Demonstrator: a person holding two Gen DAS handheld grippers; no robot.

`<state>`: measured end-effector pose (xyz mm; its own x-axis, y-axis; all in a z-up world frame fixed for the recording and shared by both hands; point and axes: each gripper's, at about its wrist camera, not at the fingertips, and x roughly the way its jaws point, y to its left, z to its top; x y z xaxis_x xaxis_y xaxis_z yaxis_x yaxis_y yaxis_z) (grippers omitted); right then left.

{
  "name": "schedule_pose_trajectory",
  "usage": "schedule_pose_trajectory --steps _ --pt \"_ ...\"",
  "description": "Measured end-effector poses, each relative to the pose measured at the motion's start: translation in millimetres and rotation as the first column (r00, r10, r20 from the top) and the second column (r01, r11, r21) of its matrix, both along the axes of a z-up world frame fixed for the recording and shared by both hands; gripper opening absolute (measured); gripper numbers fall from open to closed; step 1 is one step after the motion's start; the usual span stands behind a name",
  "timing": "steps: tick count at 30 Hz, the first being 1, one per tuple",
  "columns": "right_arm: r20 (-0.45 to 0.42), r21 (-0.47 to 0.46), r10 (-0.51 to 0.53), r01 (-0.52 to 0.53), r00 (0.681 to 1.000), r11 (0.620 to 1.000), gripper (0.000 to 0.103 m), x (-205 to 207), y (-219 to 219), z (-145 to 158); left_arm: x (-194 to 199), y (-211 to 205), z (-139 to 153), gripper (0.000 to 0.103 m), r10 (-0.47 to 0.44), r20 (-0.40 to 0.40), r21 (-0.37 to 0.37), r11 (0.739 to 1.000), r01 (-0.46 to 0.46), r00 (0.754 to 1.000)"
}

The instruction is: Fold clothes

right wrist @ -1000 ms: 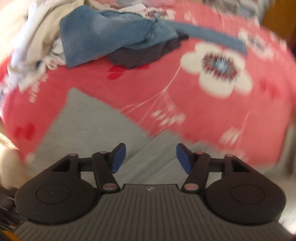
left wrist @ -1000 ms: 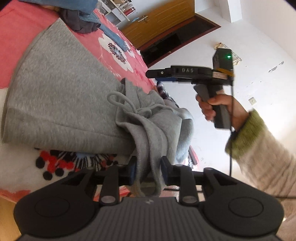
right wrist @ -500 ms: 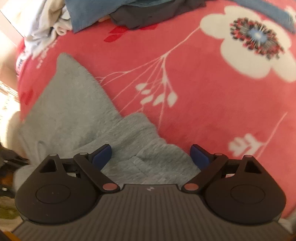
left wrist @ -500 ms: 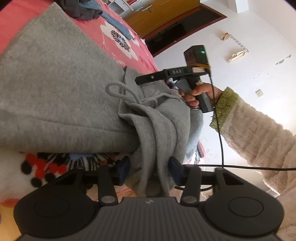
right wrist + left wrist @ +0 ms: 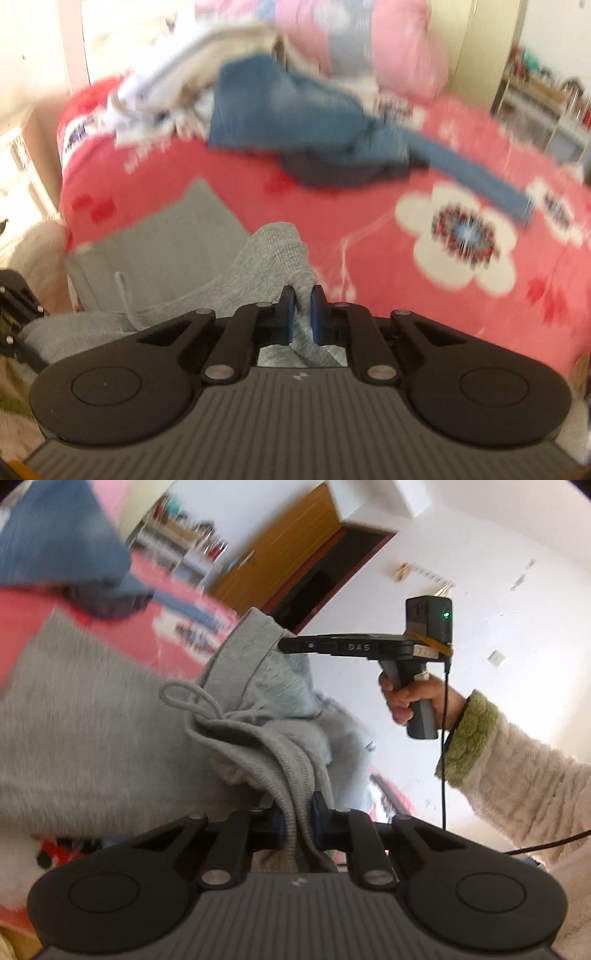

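Item: grey garment [image 5: 92,738], ribbed waistband and drawcord [image 5: 192,701], lying partly on the red floral bedspread [image 5: 369,206], its near end being lifted clear

Left gripper [image 5: 297,818]: jaws closing, already pinching a bunched fold of the waistband, cloth filling the gap between the pads

Right gripper [image 5: 300,317]: pressed together on a thin ridge of the same grey cloth; seen from the left wrist, its tips are biting the waistband's upper edge

Step in hand, as judged: both ends of the waistband are being raised to stretch the garment out for folding

Risks:
- the right gripper is holding only a narrow ridge near its tips; tension between the two hands is likely to pull it free
- the left gripper is gripping several layers at once, so a layer may be sliding out, or the fold may be setting crooked
- the drawcord loop is hanging loose near the left gripper and could be snagging
- the blue jeans [image 5: 288,107] and dark garment [image 5: 340,171] are lying near the far edge; the grey cloth, dragged that way, could be catching them
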<state>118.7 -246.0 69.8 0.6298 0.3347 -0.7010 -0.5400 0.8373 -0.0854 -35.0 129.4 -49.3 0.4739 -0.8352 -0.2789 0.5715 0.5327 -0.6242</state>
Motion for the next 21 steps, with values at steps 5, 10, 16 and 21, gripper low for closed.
schedule_pose_trajectory --steps 5,10,16,21 --pt "0.116 0.012 0.029 -0.030 0.993 0.999 0.007 1 28 31 -8 6 0 0.014 0.097 0.043 -0.029 0.995 -0.096 0.994" --pt "0.219 0.062 0.061 -0.076 0.974 0.995 0.005 23 71 46 -3 34 -7 0.013 0.251 0.029 -0.081 0.965 -0.248 0.968" --pt "0.284 0.118 0.136 -0.175 0.949 0.977 0.005 84 151 52 0 119 12 0.013 0.462 0.040 -0.106 0.884 -0.456 0.886" --pt "0.292 0.176 0.226 -0.284 0.930 0.942 0.005 150 237 50 18 181 12 0.013 0.603 -0.006 -0.064 0.796 -0.602 0.798"
